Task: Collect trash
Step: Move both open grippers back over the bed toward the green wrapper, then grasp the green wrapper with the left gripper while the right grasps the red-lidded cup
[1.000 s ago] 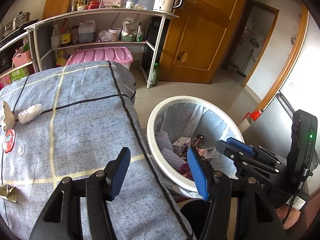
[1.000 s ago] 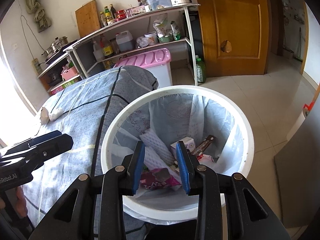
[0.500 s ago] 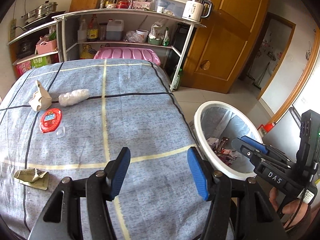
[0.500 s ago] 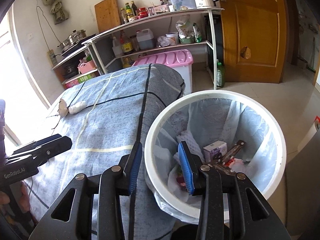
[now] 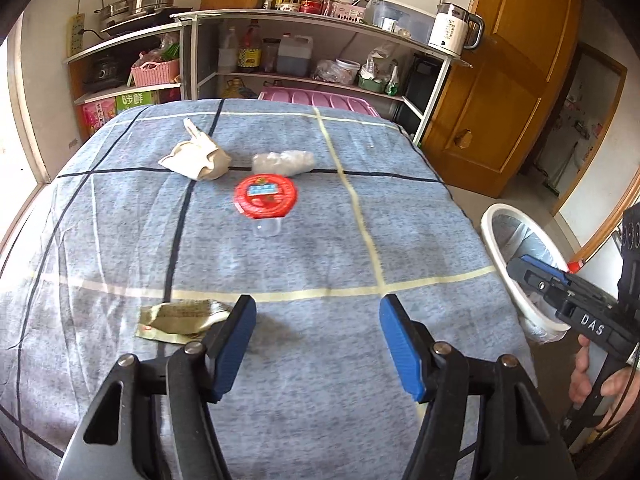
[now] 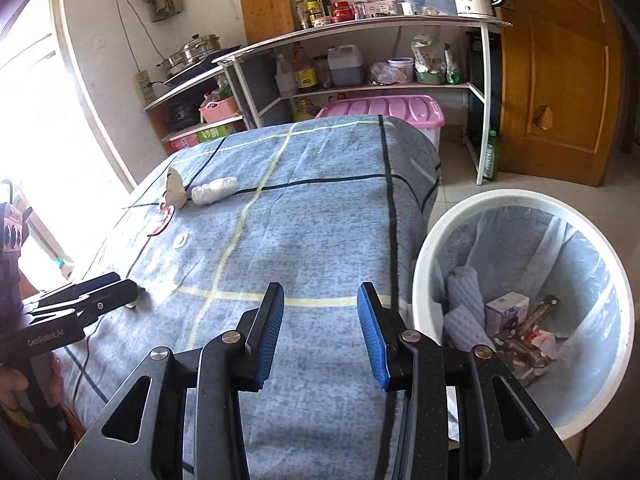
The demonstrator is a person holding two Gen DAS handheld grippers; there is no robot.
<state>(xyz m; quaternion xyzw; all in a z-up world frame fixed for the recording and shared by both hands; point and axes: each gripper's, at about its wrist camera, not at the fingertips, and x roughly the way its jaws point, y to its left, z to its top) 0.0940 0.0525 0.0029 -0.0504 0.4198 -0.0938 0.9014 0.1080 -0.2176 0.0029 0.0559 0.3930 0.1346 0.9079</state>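
My left gripper (image 5: pixel 318 330) is open and empty above the blue checked cloth. A crumpled green-beige wrapper (image 5: pixel 180 316) lies just left of its left finger. Further off lie a red round lid (image 5: pixel 266 196), a small clear cap (image 5: pixel 269 227), a beige crumpled paper (image 5: pixel 198 158) and a white plastic wad (image 5: pixel 282 162). My right gripper (image 6: pixel 320 320) is open and empty over the cloth's right side, beside the white trash bin (image 6: pixel 520 200), which holds several pieces of trash. The bin also shows at the right of the left wrist view (image 5: pixel 490 220).
The cloth-covered table (image 6: pixel 320 208) drops off at its right edge next to the bin. Shelves with bottles, pots and a kettle (image 5: pixel 454 30) stand behind. A pink storage box (image 6: pixel 384 110) sits under them. A wooden door (image 6: pixel 560 72) is at the right.
Both grippers have swung left, away from over the bin and onto the table. The right gripper's jaws have opened wider. The trash on the cloth has come into the left view.
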